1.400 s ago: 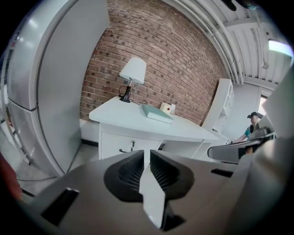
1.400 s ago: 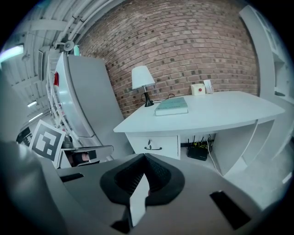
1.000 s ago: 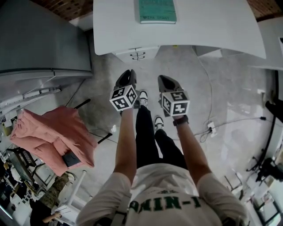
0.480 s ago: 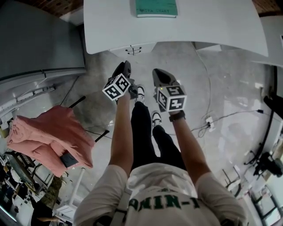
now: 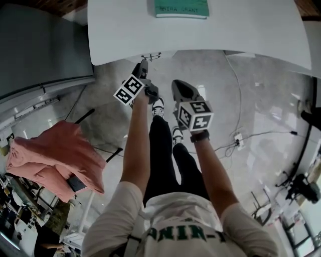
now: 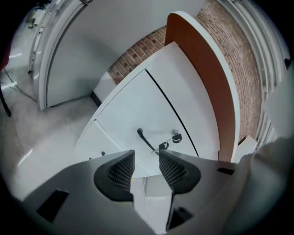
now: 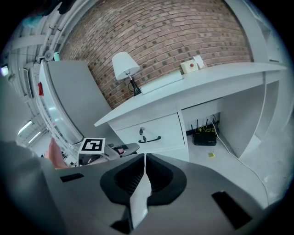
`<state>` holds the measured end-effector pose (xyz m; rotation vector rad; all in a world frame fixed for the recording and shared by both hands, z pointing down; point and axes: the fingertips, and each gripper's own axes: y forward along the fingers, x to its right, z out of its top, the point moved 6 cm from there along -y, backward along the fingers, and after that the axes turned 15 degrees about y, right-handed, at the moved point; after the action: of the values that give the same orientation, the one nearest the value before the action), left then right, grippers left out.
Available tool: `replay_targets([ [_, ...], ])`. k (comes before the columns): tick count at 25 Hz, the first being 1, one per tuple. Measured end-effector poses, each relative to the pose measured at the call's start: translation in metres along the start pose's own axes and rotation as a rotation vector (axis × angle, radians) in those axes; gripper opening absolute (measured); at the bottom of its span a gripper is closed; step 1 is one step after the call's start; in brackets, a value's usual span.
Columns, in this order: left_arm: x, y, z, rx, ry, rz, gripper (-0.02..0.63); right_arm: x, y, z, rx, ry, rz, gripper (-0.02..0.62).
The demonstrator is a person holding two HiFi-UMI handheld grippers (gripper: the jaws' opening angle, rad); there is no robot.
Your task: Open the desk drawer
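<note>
The white desk drawer (image 6: pixel 138 114) fills the left gripper view; its black handle (image 6: pixel 146 140) and a keyed lock (image 6: pixel 177 136) lie just beyond my left gripper (image 6: pixel 146 156). Those jaws are opening, stand apart and have nothing between them, short of the handle. In the head view the left gripper (image 5: pixel 143 65) reaches under the desk edge near the handle (image 5: pixel 150 56). My right gripper (image 5: pixel 176 86) hangs further back, above the floor. Its jaws are shut and empty (image 7: pixel 144 158). It looks at the drawer (image 7: pixel 154 131) and handle (image 7: pixel 150 138) from a distance.
The white desk top (image 5: pixel 125 30) carries a green book (image 5: pixel 180 8) and a white lamp (image 7: pixel 125 64). A router (image 7: pixel 204 137) and cables lie under the desk. A grey cabinet (image 5: pixel 40 45) stands to the left, and a chair with pink cloth (image 5: pixel 55 160) behind.
Both grippers have moved toward the desk, the left one further, up to its edge. The left gripper has rolled, so its marker cube now sits tilted.
</note>
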<state>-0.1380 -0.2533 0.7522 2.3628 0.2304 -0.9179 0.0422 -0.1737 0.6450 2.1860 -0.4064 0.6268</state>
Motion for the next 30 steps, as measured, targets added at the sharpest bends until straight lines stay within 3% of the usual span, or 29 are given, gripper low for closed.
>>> replay_targets([
  [7,-0.015,0.03,0.021,0.124,-0.293,-0.094,0.166,0.007,0.009,-0.007,-0.015,0.011,0.028,-0.002],
  [17,-0.016,0.061,0.017,0.086,-0.336,-0.108,0.153,0.018,0.01,-0.003,-0.004,0.008,0.037,0.0],
  [21,-0.015,0.066,0.016,0.12,-0.403,-0.15,0.038,0.019,0.01,-0.002,0.022,0.057,0.055,0.0],
  [30,-0.015,0.06,0.016,0.16,-0.537,-0.101,0.02,0.014,0.009,-0.01,0.006,0.008,0.037,0.0],
])
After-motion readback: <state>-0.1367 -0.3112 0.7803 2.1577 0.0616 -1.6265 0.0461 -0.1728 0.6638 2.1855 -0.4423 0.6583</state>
